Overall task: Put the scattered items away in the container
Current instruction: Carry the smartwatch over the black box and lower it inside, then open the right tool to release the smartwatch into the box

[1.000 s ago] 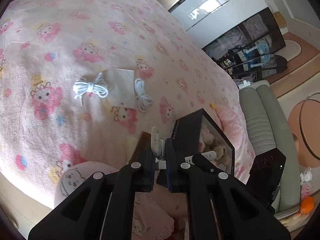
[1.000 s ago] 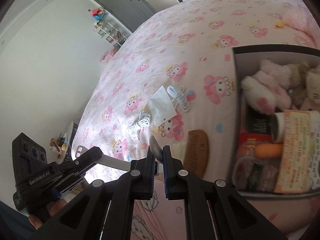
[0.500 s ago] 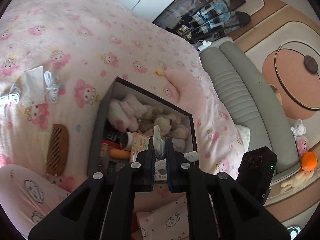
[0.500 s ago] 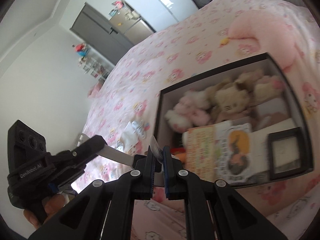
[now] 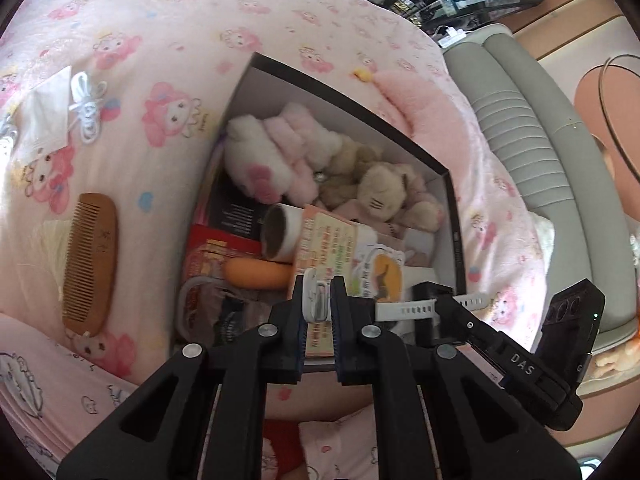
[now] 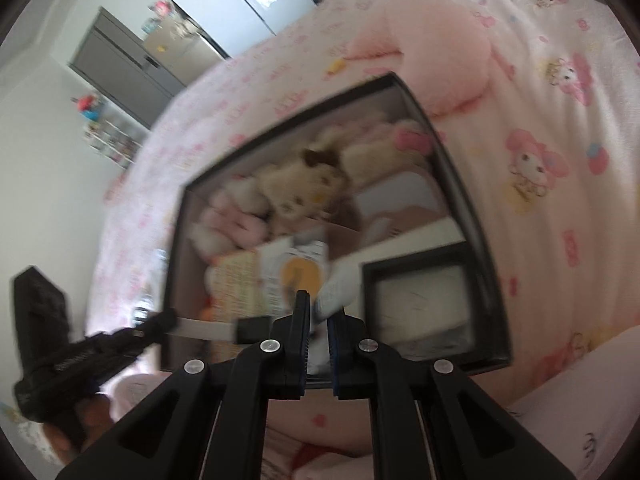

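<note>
Left wrist view: both hand-held grippers (image 5: 319, 304) pinch a white watch (image 5: 404, 309), its strap stretched sideways above the box (image 5: 448, 184).

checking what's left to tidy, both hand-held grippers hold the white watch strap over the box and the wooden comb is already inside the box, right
Not quite. The wooden comb is not inside; it lies on the pink bedspread beside the box, as the left wrist view shows. The rest holds: the left hand-held gripper and right hand-held gripper both hold the white watch strap over the box.
</note>
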`<state>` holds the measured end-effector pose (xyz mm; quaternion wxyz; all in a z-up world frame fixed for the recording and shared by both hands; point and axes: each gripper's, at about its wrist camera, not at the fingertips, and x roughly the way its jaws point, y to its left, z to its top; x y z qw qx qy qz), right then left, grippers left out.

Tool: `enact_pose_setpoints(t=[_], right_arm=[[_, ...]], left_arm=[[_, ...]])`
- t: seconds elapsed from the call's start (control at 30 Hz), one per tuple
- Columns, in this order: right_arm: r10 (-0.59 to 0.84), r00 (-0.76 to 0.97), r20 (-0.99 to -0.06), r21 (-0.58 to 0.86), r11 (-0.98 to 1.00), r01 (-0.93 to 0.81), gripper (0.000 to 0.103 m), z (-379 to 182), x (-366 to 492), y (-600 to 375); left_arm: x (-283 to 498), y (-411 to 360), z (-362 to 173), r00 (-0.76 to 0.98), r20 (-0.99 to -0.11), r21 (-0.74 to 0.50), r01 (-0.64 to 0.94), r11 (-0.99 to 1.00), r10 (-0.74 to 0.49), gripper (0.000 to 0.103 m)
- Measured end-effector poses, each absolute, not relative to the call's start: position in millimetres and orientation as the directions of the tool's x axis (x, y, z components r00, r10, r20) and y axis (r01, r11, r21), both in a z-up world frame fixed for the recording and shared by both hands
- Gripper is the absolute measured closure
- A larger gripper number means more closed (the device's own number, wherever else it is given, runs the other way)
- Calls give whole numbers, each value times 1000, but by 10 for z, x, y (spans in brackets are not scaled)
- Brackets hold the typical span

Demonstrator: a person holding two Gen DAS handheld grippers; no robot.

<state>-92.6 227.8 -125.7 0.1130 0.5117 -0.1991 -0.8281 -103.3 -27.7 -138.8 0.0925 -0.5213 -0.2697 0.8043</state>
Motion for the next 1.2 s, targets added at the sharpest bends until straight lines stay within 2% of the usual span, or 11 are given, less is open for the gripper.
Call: enact_pose_setpoints(t=[0.13, 0.3, 0.6, 0.73, 0.93, 1.2], right_arm=[[-335, -506, -794, 399, -917, -19, 95, -1128, -905, 2340], [-241, -606, -758, 343, -938, -56, 90, -905, -856, 2478], [-240, -650, -721, 335, -942, -24, 90, -786, -859, 2465], [-215, -659, -720, 331, -942, -54, 90, -751, -860, 2599], [-194, -668, -718, 306, -950, -53, 89, -677, -873, 2642], [-268, -510, -818, 245, -963, 113, 87, -1192, -1170, 2063]], left_arm=[[-1000, -422, -1293, -474, -802, -488, 166, -857, 364, 80], [-972, -402, -1178, -511, -790, -460, 126, -879, 340, 81], [-1210, 258, -1490, -361, -813, -483, -21, -876, 457, 82], [-1296, 303, -1620, -320, -841, -460, 1, -888, 436, 82], [-1311, 153, -1547, -326, -854, -437, 27, -899, 405, 82], [-1466, 227, -1644, -325, -845, -456, 22, -889, 425, 82]])
